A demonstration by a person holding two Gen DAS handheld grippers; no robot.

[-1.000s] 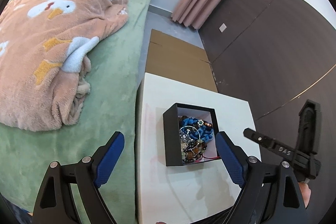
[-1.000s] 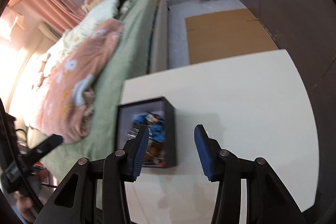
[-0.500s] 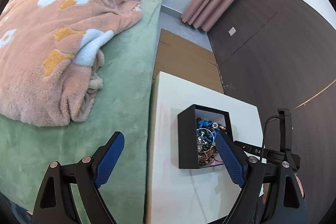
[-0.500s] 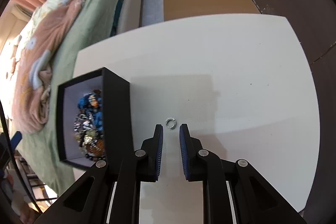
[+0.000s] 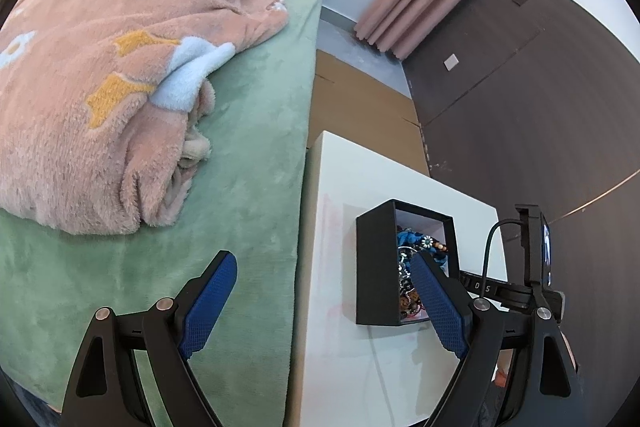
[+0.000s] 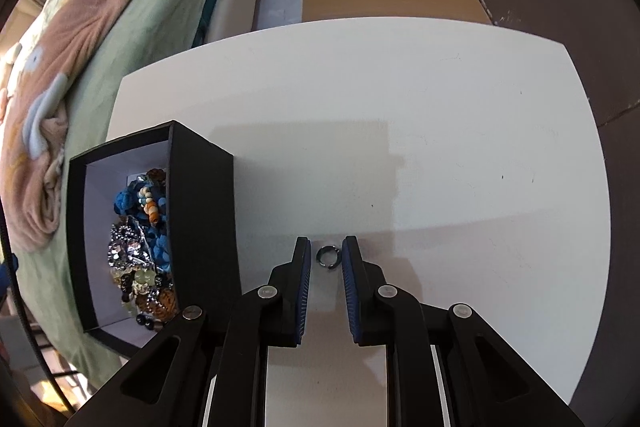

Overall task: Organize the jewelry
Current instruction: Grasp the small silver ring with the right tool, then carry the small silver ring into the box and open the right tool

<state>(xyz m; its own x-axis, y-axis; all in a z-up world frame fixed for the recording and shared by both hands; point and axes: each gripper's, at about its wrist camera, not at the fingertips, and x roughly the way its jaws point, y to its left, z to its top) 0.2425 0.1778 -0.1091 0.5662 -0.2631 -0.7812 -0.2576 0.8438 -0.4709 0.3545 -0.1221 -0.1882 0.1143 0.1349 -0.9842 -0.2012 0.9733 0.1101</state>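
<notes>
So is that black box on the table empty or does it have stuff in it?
It has stuff in it. The lidless black box holds a heap of jewelry: blue, brown and silvery beads covering most of its floor.

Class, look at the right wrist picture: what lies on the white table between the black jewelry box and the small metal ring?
Only the near blue pad of the right tongs; otherwise bare white table separates the black jewelry box from the ring, seen in the right wrist view.
</notes>
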